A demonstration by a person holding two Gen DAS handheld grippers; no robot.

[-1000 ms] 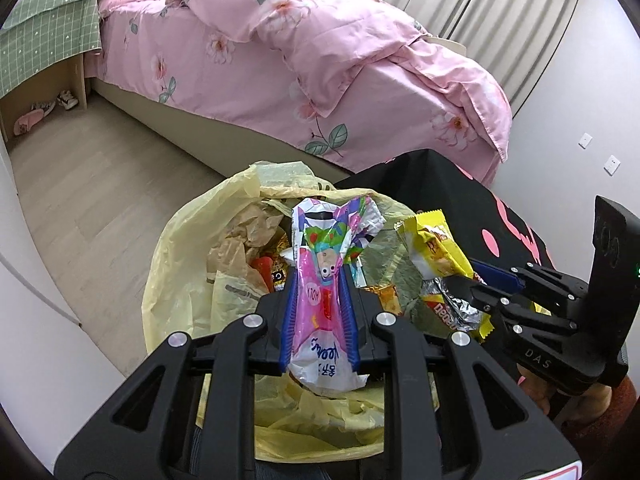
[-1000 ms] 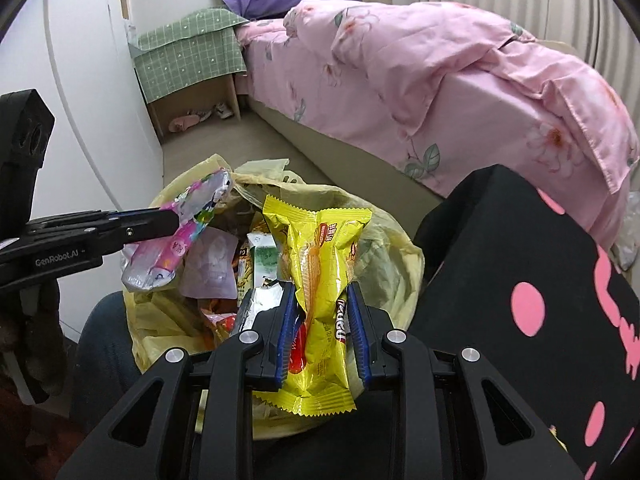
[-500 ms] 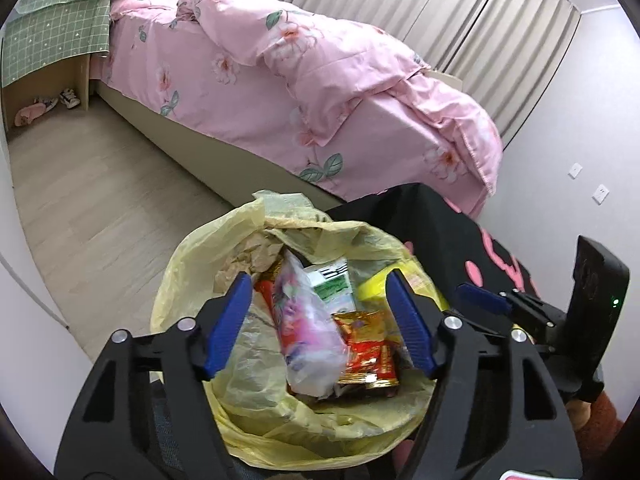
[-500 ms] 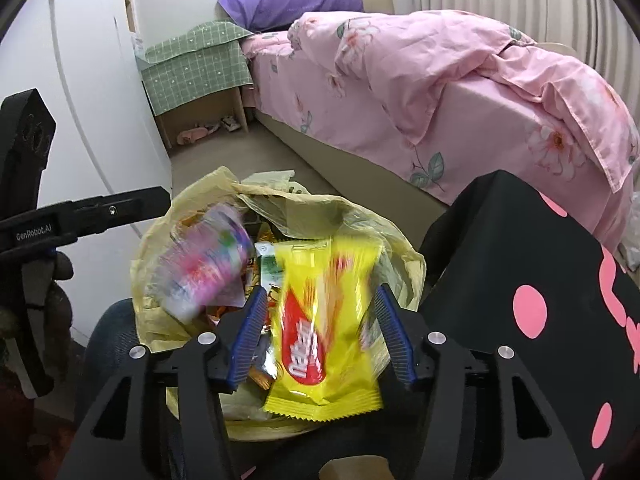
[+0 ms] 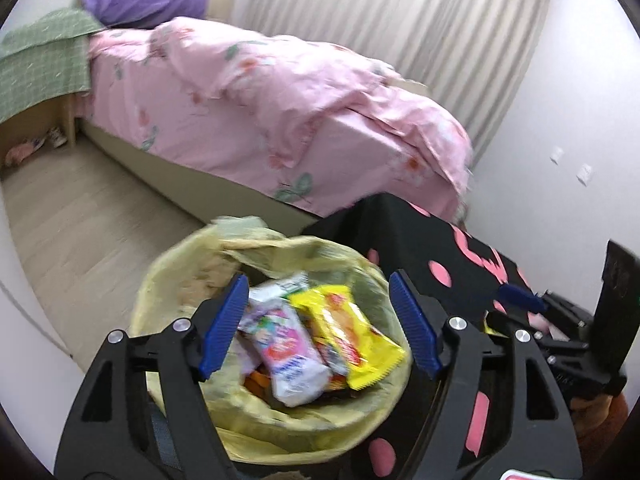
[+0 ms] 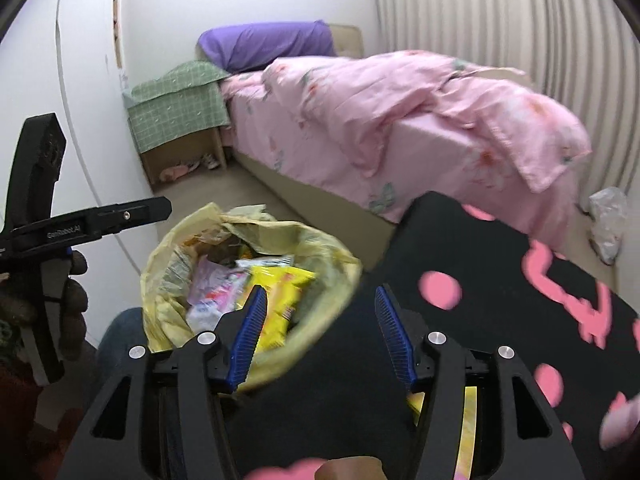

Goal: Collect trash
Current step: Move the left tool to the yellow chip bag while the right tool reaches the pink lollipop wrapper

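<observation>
A yellow trash bag [image 5: 192, 276] stands open on the floor, full of wrappers. A pink and white snack packet [image 5: 288, 348] and a yellow snack packet [image 5: 352, 332] lie on top inside it. My left gripper [image 5: 320, 324] is open and empty above the bag's mouth. My right gripper [image 6: 320, 336] is open and empty, above the bag's right rim and the black cloth. The bag [image 6: 168, 280] and both packets [image 6: 280, 292] also show in the right wrist view, with the left gripper [image 6: 132, 216] at the left edge.
A black cloth with pink dots [image 6: 500, 280] covers a surface right of the bag. A bed with a pink quilt [image 5: 280, 100] lies behind. A green-covered nightstand [image 6: 180, 100] stands by the wall. A white plastic bag [image 6: 608, 220] lies on the floor at far right.
Both grippers opened and let their packets fall into the bag. Both have since drawn back and up, and the right gripper has swung right toward the black cloth.
</observation>
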